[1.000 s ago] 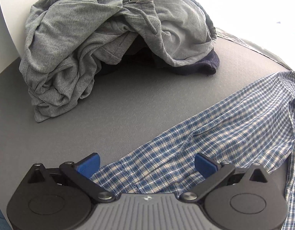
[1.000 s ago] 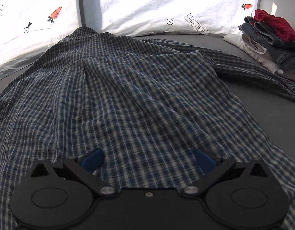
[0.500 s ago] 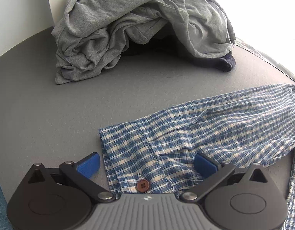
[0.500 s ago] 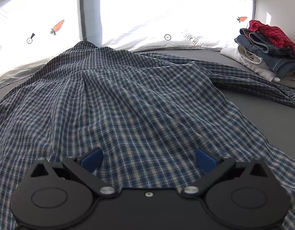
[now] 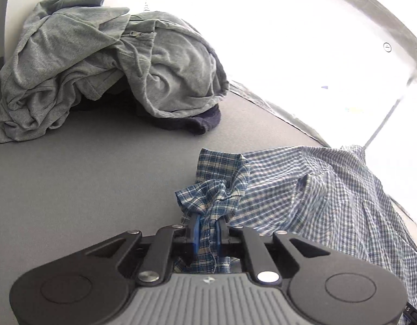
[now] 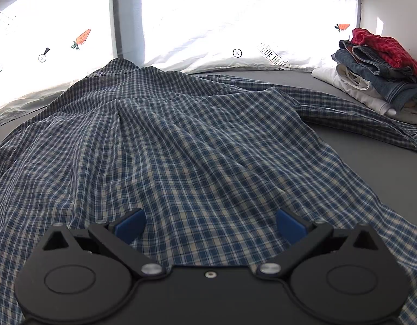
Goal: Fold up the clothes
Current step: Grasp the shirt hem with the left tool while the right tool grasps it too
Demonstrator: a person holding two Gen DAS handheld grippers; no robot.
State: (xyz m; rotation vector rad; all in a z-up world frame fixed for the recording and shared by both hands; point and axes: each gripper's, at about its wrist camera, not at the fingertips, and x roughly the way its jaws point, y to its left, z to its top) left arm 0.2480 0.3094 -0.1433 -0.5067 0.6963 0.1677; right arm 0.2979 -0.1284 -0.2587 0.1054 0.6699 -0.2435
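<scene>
One grey surface [image 5: 86, 189] holds a blue checked shirt [image 6: 195, 149], spread across the middle. Grey clothes [image 5: 100, 67] sit heaped at ten o'clock. Left gripper [image 5: 207, 233] pinches the shirt's bunched cuff; right gripper [image 6: 209, 223] gapes wide above the cloth.

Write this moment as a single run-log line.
left gripper: shut on plaid shirt cuff, lifted | right gripper: open over shirt body | grey hoodie: unfolded | folded stack: far right
</scene>
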